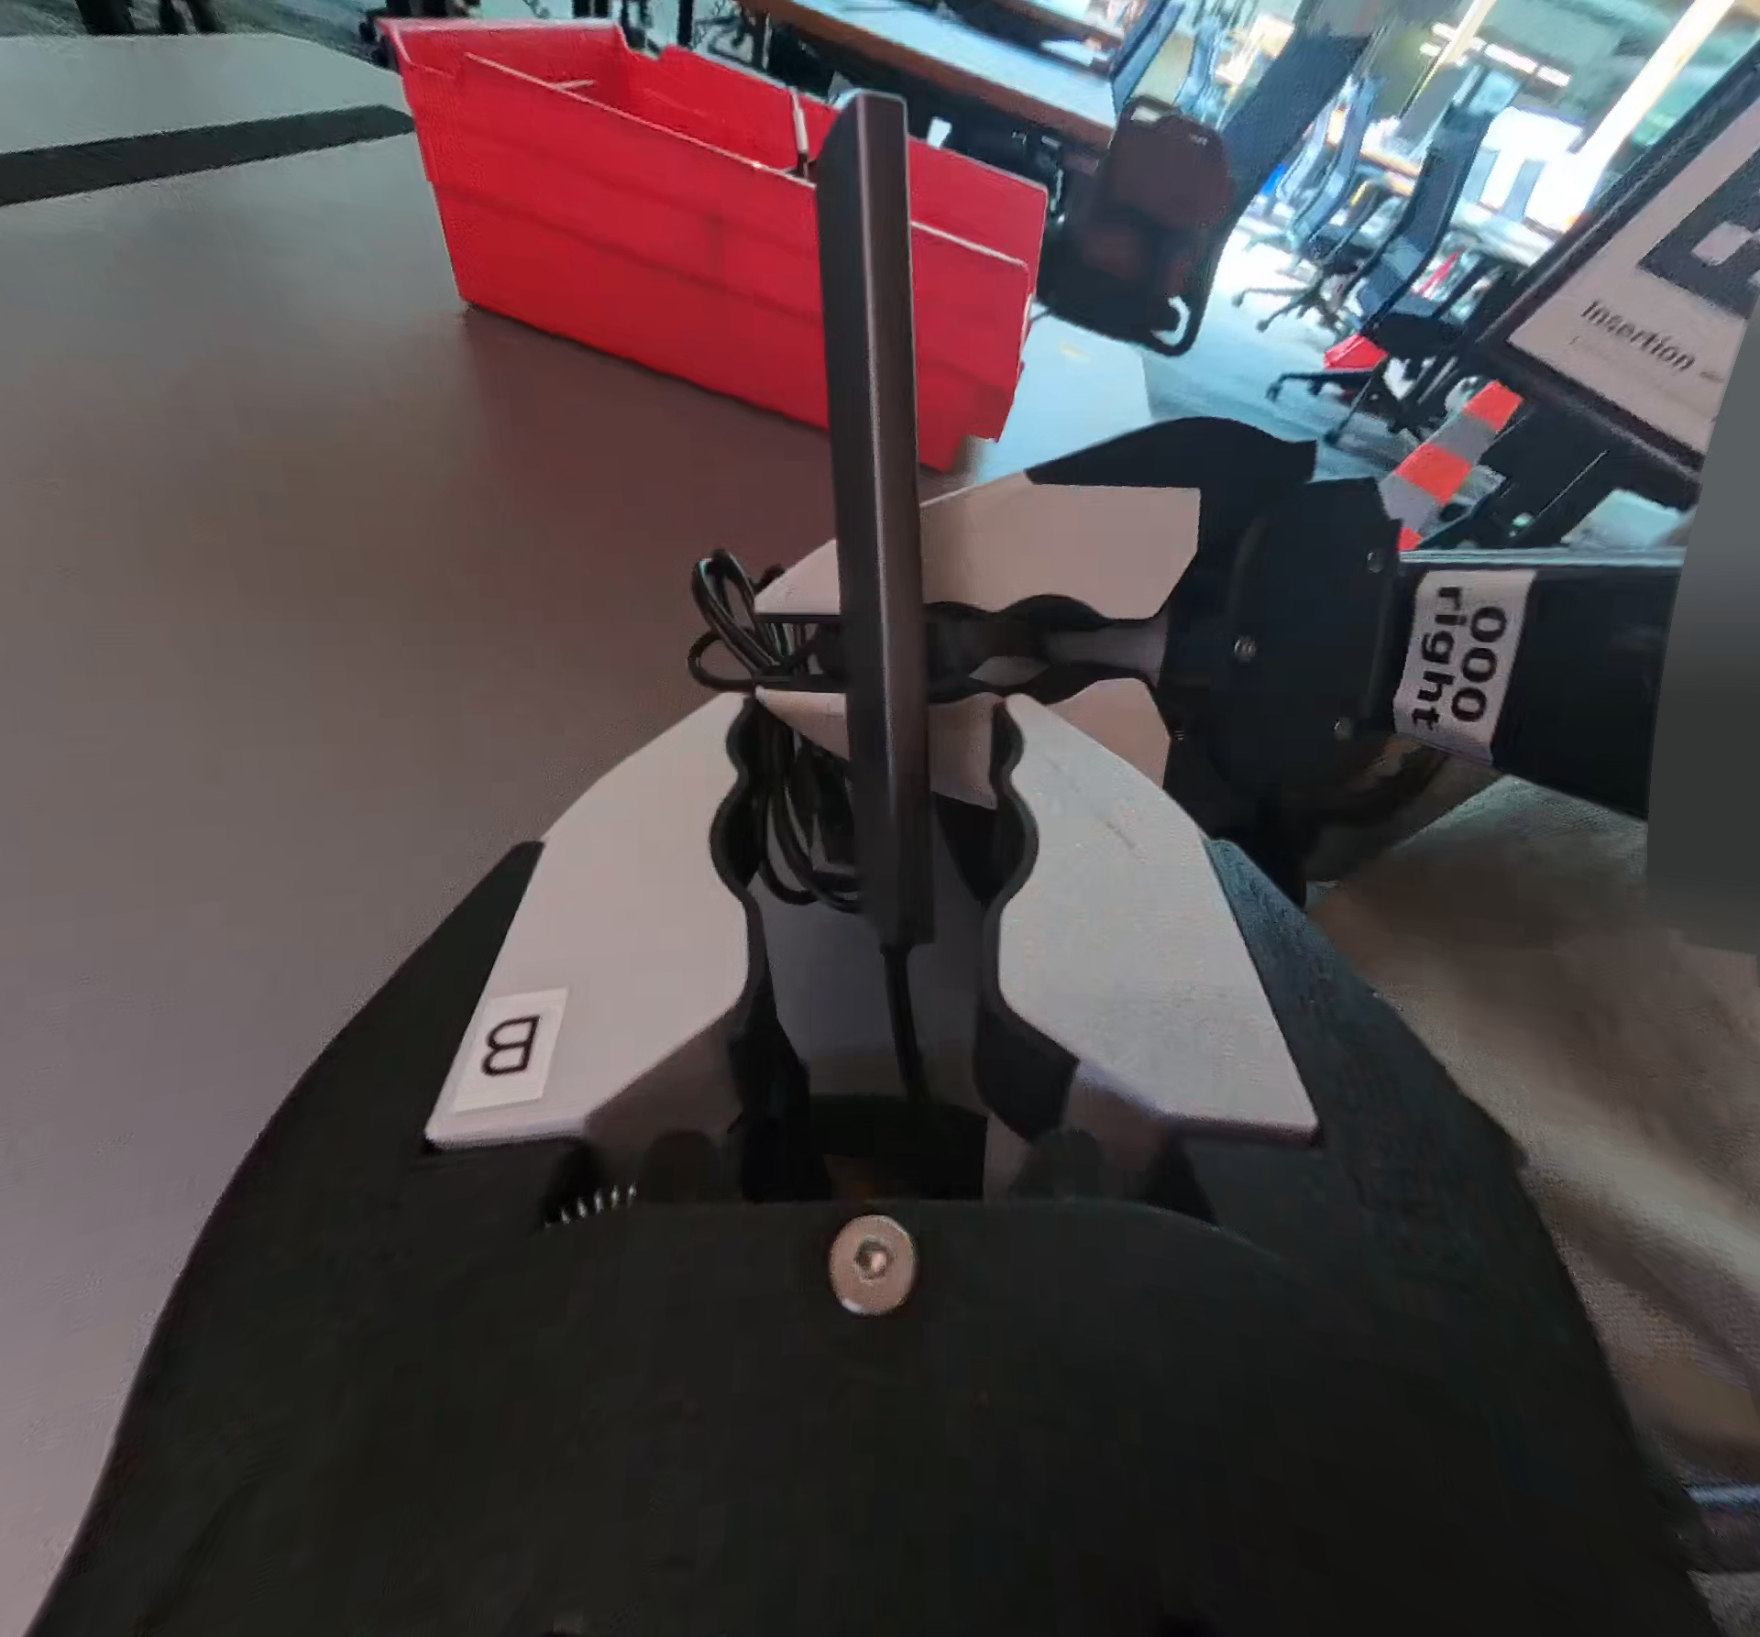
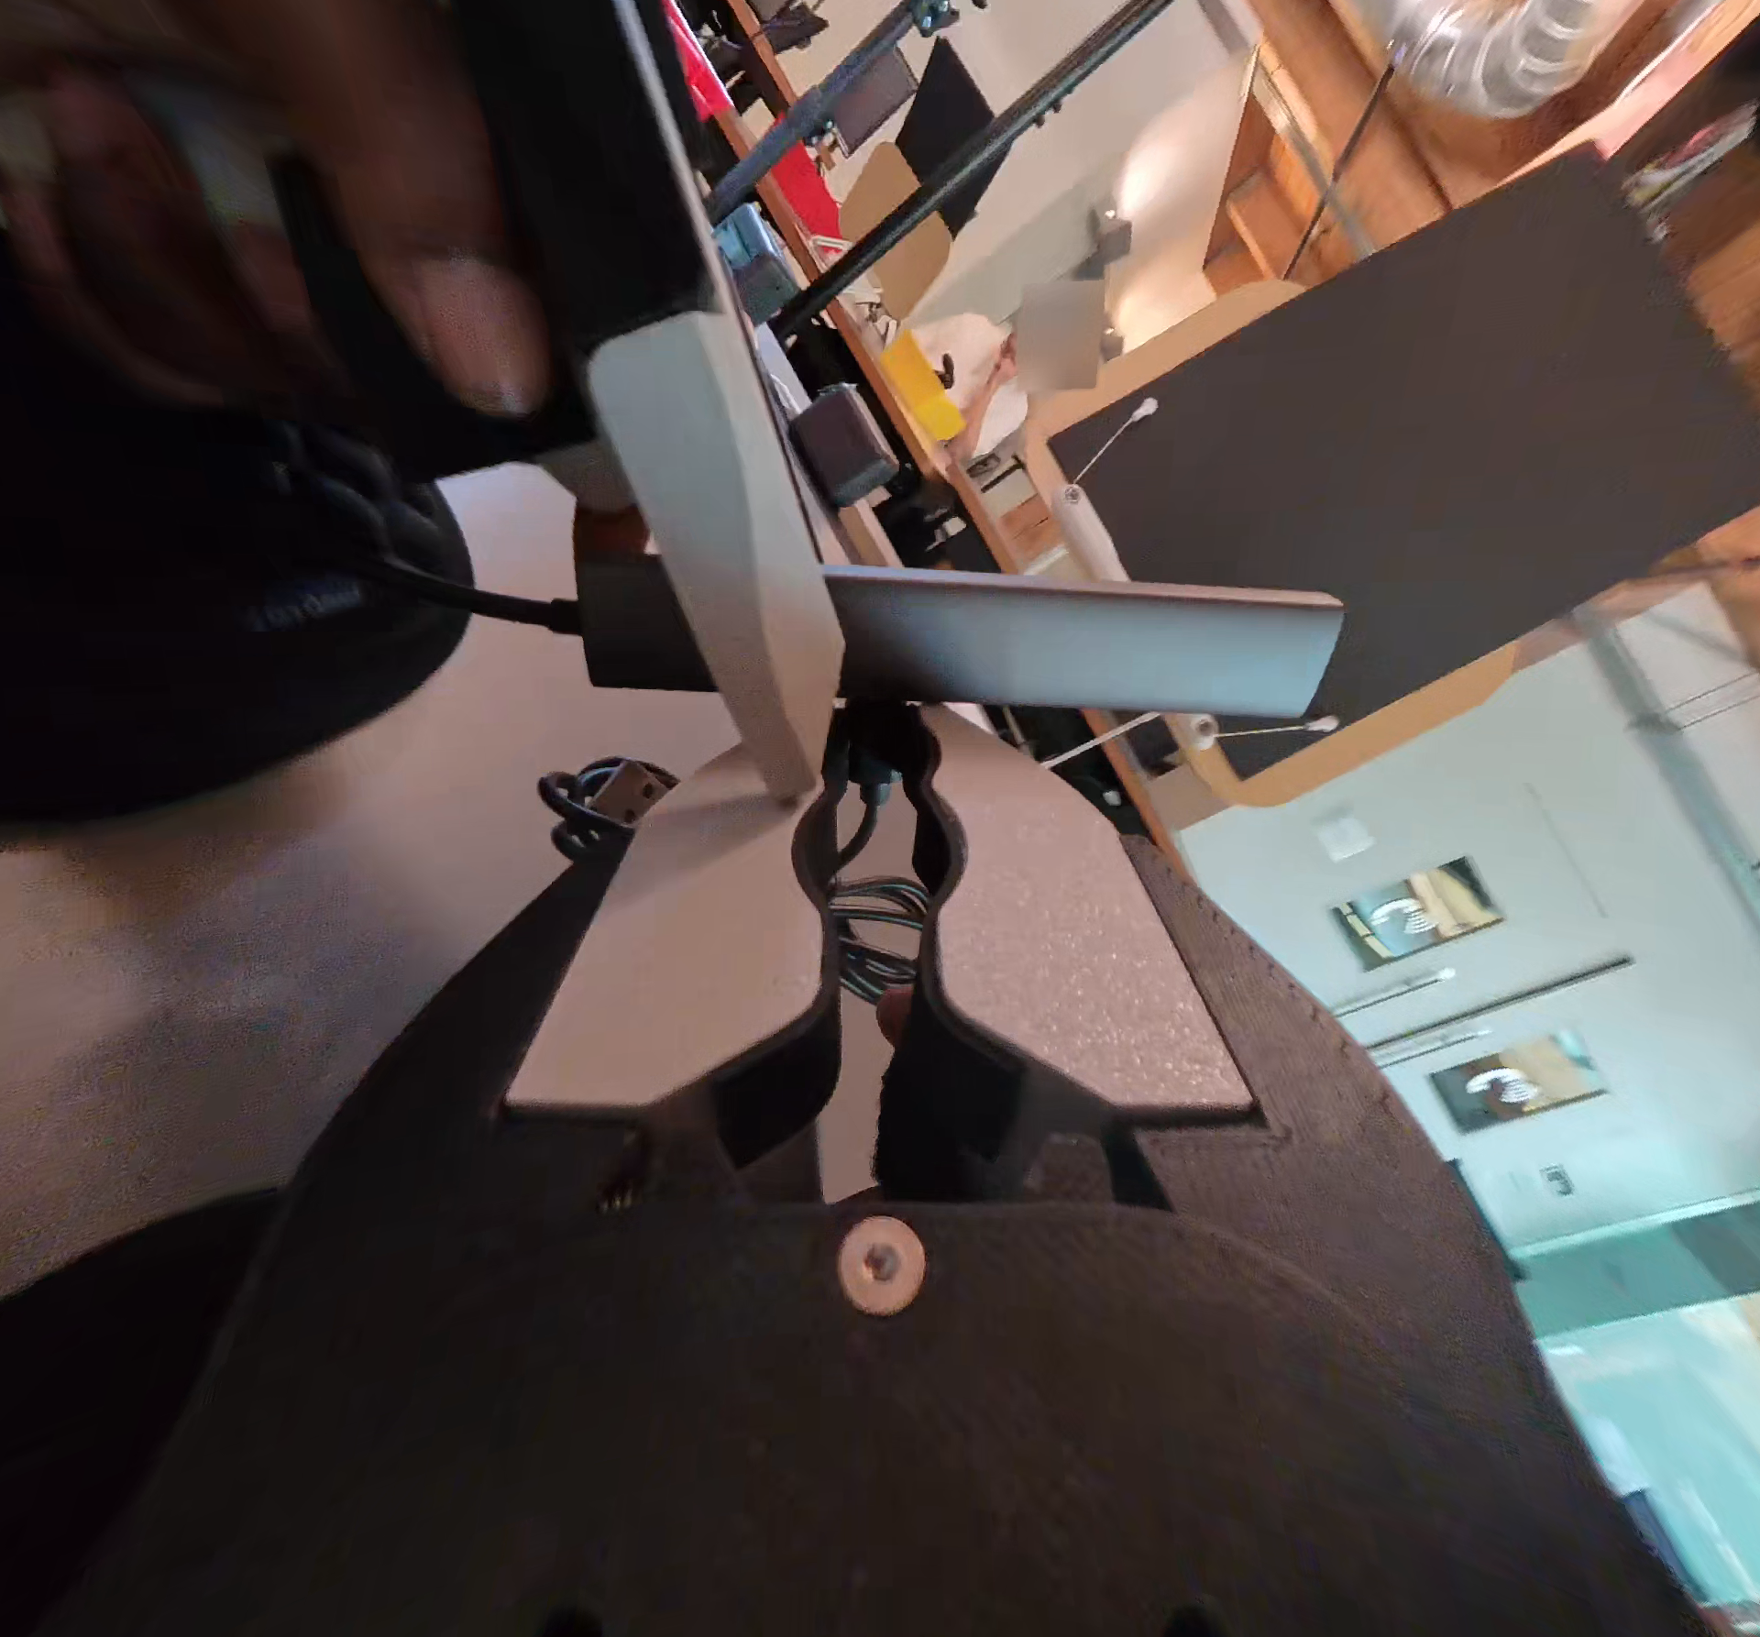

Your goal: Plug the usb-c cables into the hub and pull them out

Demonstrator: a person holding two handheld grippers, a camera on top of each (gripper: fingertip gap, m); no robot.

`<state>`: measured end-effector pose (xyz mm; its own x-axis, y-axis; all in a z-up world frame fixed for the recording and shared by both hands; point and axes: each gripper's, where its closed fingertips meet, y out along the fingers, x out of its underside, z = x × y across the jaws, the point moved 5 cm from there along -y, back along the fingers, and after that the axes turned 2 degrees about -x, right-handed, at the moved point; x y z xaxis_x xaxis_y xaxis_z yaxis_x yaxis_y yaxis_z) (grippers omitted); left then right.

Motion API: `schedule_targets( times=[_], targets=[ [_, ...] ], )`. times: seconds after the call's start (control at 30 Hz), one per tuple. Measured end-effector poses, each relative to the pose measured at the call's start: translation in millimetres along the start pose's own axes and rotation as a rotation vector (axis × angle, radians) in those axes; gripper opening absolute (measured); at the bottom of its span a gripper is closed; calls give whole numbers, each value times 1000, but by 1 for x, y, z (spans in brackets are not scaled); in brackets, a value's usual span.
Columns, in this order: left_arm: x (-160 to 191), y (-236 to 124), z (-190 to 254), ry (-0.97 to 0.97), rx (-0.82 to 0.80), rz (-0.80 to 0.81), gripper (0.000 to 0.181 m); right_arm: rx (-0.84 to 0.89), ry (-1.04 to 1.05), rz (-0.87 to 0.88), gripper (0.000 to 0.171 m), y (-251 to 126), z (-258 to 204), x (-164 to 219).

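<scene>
Dark grey hub [image 1: 871, 487] clamped in my left gripper [image 1: 871, 791]; right gripper [image 2: 871, 791] pinches usb-c cable [image 2: 862, 796] plug at hub's port. Whether it's seated: can't tell. Pull-out left.

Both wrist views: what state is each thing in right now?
Hub: upright, clamped between the left tongs.
USB-C cable: plug end gripped by the right tongs, right at the hub's side; seating hidden.
Red bin: on the table, untouched.
</scene>
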<state>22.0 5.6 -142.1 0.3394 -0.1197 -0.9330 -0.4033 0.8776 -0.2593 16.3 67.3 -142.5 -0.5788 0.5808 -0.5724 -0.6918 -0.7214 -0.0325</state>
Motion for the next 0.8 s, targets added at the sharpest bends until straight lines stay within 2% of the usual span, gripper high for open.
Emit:
schedule_targets(
  times=[0.1,0.17,0.2,0.37,0.43,0.6,0.67,0.77,0.8],
  targets=[
    [3,2,0,-18,19,-22,39,-3,-15,9,10,-4,-1,3],
    [3,2,1,-59,64,-27,25,37,-37,10,10,-5,3,4],
    [4,2,1,-90,95,-28,23,42,-35,22,10,-6,4,3],
    [9,8,11,-212,312,-115,45,40,-15,96,10,-7,4,-5],
    [11,10,11,-210,315,-143,40,36,-12,90,10,-6,4,-5],
    [6,3,11,-214,343,-65,31,37,91,122,10,-5,10,-8],
    [6,3,11,-214,335,-56,21,56,84,102,10,-6,13,-4],
    [5,2,13,-212,367,-58,25,38,113,132,10,-11,13,-4],
    [5,2,12,-226,364,-60,32,40,117,137,10,-12,13,-4]
  ],
)
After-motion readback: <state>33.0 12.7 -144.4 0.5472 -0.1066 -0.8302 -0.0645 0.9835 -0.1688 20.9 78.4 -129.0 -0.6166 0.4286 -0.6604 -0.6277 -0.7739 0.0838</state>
